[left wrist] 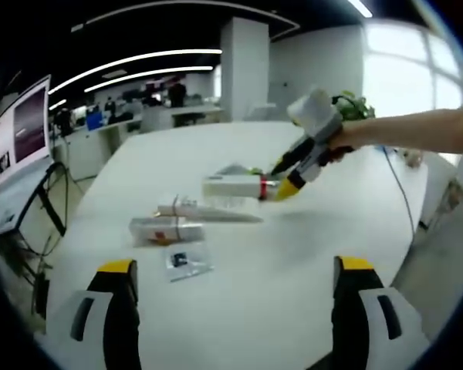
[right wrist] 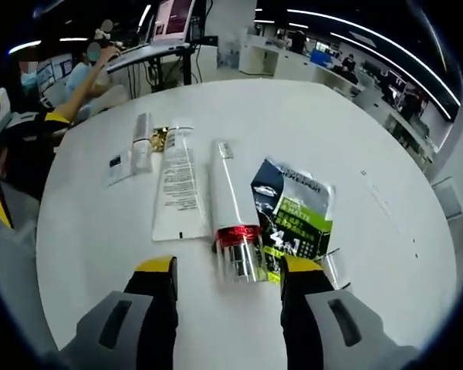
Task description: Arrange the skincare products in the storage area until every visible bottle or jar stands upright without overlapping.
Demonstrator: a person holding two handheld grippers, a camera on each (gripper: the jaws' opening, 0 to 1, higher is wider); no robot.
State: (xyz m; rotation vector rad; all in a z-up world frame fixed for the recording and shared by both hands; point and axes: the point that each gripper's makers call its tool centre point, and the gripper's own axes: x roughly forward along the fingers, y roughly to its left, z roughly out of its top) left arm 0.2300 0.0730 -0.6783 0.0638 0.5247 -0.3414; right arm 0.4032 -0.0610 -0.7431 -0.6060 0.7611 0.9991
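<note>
Everything on the round white bench (right wrist: 386,231) lies flat, which is why nothing yet counts as arranged: the products are grouped near the bench's middle, well in from its edges. The right gripper (right wrist: 228,277) has its jaws spread apart and empty, one on each side of the clear cap of the long white tube with a red band (right wrist: 230,200), which lies on its side with the cap towards the gripper; the jaws look lined up to close on that end, probably so the tube can be tipped upright. In the left gripper view the same gripper (left wrist: 282,189) reaches in from the far side, held by a person's bare forearm, its yellow tips at the tube's capped end (left wrist: 235,186). Touching the tube on one side is a flat white tube printed with black text (right wrist: 179,185); on the other, a dark blue and green sachet (right wrist: 293,212), which seems to lean against it. Beyond lie a small white bottle (right wrist: 142,142) and a little clear packet (right wrist: 117,166). The left gripper (left wrist: 235,308) hangs near the bench's near edge, jaws wide and holding nothing, likely waiting to steady things.
</note>
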